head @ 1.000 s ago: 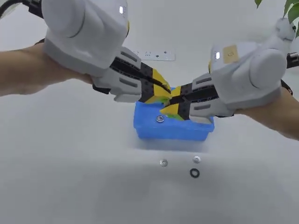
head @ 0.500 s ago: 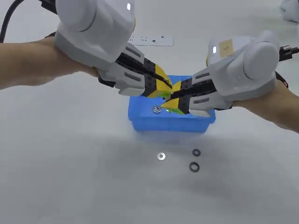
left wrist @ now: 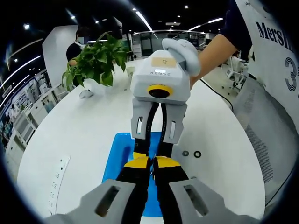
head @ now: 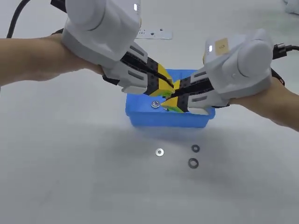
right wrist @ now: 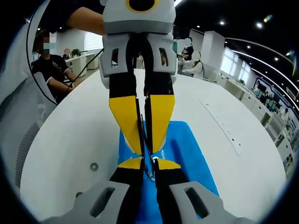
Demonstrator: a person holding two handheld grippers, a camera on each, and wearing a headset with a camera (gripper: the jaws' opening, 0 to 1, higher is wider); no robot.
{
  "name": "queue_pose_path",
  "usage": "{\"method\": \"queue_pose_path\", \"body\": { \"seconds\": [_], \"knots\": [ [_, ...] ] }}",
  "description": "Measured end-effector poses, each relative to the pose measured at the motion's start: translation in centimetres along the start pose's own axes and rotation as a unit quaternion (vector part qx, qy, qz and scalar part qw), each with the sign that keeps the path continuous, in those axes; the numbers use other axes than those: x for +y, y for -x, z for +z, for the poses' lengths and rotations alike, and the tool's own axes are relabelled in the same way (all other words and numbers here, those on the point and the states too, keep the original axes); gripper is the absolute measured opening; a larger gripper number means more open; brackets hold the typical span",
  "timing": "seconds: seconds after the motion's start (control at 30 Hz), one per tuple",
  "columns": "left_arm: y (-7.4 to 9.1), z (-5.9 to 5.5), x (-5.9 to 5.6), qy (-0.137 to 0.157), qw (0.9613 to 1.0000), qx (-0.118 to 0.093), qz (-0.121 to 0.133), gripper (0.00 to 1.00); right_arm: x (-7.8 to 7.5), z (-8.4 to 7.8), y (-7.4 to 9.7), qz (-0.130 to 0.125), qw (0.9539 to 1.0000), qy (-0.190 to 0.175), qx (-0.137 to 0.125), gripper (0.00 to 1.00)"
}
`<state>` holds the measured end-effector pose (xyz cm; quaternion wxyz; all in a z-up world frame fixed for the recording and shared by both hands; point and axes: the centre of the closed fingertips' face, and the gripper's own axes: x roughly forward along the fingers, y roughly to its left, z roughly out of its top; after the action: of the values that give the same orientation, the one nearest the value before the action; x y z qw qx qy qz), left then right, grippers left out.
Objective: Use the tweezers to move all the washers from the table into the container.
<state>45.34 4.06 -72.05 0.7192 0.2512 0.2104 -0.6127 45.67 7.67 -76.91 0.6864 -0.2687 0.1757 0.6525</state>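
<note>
In the middle of the head view, the left claw (head: 167, 86) and right claw (head: 172, 99) meet tip to tip over the blue container (head: 163, 120). The container sits on the white counter (head: 70, 163) with one washer (head: 155, 104) inside, near its front wall. In the right gripper view, the left claw's jaws are pressed onto the thin tweezers (right wrist: 149, 163), whose silver end lies between the right claw's nearly closed tips; whether those pinch it I cannot tell. Lower in the head view, a silver washer (head: 160, 152) and two dark washers (head: 195, 148) lie on the counter.
</note>
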Motion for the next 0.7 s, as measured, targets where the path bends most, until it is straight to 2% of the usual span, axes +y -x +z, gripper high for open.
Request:
{"method": "queue_pose_path", "body": {
  "seconds": [0.27, 0.37, 0.53, 0.7],
  "knots": [
    [0.6, 0.7, -0.3, -0.01, 0.9999, -0.004, 0.001, 0.07, 0.2, 0.6, 0.6, -0.002, 1.0, 0.008, -0.002, 0.1],
    [1.0, 1.3, -0.4, -0.016, 0.9998, -0.007, 0.004, 0.07, 0.2, 1.4, 1.3, -0.009, 0.9997, 0.023, -0.005, 0.1],
    [1.8, 2.6, -0.8, -0.023, 0.9996, -0.012, 0.01, 0.07, 0.4, 2.3, 2.5, -0.016, 0.9995, 0.024, -0.013, 0.1],
    [2.4, 3.6, -1.8, -0.033, 0.9993, -0.012, 0.013, 0.07, 1.2, 3.3, 3.5, -0.017, 0.9992, 0.032, -0.016, 0.1]
  ]
}}
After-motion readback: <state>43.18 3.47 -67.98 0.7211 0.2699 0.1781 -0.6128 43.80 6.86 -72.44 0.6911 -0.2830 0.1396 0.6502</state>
